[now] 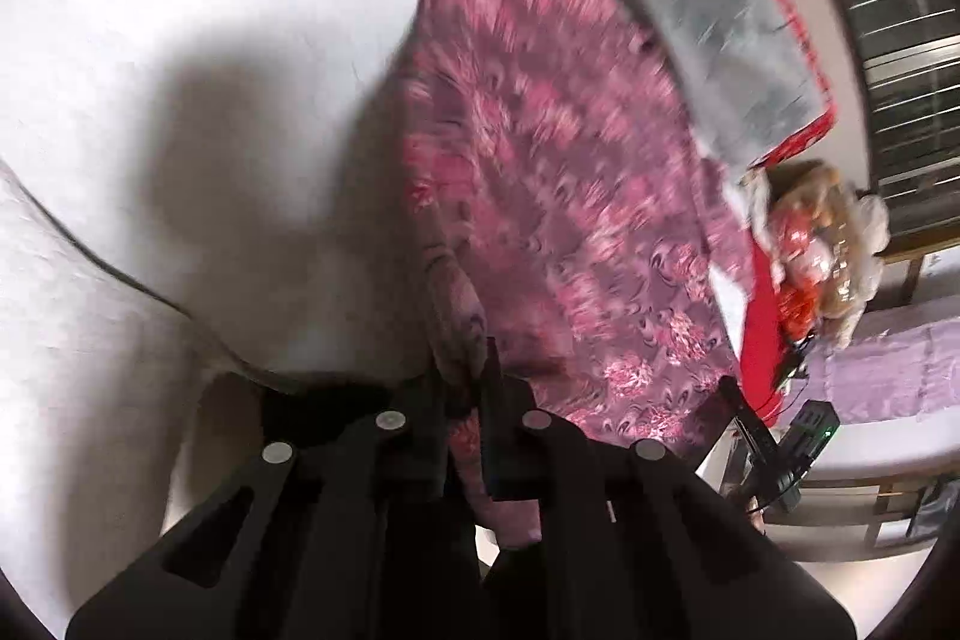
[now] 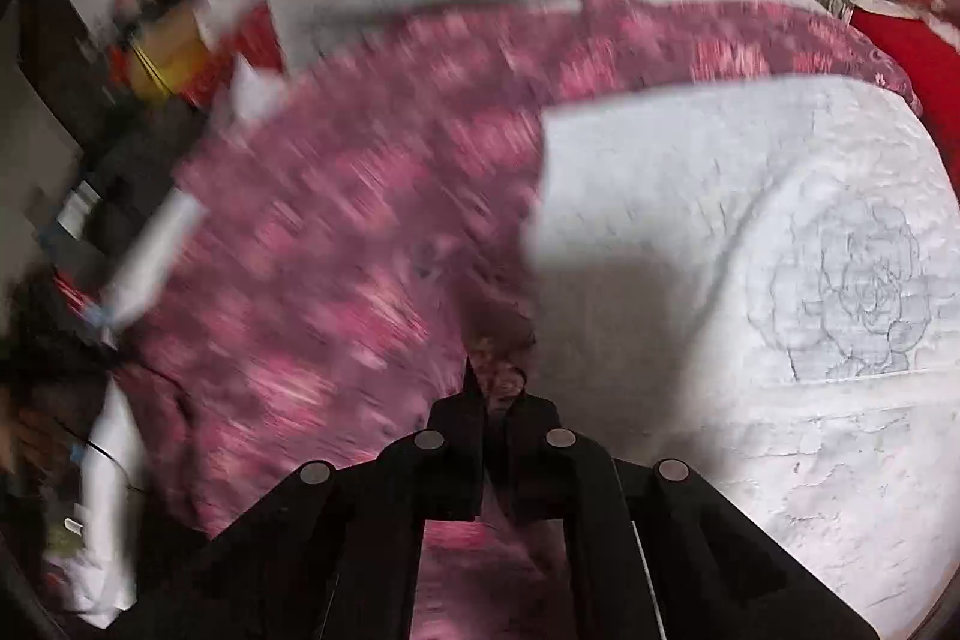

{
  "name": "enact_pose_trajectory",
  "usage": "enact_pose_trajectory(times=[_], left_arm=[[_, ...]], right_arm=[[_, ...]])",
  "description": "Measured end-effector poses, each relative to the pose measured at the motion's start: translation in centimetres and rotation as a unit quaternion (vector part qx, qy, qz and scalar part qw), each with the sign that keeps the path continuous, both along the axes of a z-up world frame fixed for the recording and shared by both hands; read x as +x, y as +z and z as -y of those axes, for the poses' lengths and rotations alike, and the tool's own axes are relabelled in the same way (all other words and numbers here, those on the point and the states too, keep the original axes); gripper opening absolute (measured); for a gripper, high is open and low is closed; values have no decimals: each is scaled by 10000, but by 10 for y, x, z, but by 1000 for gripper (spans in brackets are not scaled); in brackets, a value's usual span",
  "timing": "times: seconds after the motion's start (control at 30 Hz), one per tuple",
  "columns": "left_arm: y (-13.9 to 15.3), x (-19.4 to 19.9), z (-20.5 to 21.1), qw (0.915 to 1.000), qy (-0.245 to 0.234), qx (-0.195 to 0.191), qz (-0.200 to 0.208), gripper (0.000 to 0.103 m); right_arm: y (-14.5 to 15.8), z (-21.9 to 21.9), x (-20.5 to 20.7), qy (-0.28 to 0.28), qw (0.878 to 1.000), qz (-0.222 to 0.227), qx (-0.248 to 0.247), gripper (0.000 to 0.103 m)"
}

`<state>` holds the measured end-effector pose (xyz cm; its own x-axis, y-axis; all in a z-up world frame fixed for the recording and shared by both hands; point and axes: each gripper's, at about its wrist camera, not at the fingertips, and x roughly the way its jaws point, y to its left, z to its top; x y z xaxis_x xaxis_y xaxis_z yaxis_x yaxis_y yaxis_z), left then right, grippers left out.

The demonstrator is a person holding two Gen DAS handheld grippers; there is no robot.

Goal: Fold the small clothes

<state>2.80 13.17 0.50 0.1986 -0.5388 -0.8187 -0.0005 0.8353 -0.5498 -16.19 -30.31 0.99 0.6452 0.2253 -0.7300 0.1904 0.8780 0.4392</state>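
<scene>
Over the white sheet (image 1: pixel 180 58) hangs the pink garment (image 1: pixel 540 196), a long patterned cloth whose length runs from the left gripper (image 1: pixel 465 400) away and up toward a grey cloth (image 1: pixel 708 16). Both tongs are nearly closed: the left pinches a bunched edge between its fingers, and the right gripper (image 2: pixel 495 394) nips another edge (its view is badly blurred). Beside the garment, a flower outline (image 2: pixel 864 304) shows on the sheet.
</scene>
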Motion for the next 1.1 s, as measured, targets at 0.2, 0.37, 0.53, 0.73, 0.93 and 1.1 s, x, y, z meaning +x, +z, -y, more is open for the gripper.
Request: enact_pose_trajectory(times=[0.2,0.37,0.53,0.73,0.93,1.1], left_arm=[[-31,-6,-16,9962,83,731,-466,6],[-46,-23,-22,9974,-55,519,-504,13],[-38,-23,-4,9990,-266,277,-239,59],[-68,7,35,9961,-383,422,-677,59],[-74,-5,43,9915,-744,760,-755,34],[-71,-10,23,9879,-628,1149,-831,34]], right_arm=[[-11,17,-11,-272,9990,-254,238,5],[-33,18,-23,-404,9954,-846,185,15],[-41,19,-47,-442,9933,-1063,39,63],[-65,10,-51,-268,9871,-1471,564,63],[-32,7,-61,-18,9954,-769,570,3],[-37,28,-56,-203,9879,-1538,-66,3]])
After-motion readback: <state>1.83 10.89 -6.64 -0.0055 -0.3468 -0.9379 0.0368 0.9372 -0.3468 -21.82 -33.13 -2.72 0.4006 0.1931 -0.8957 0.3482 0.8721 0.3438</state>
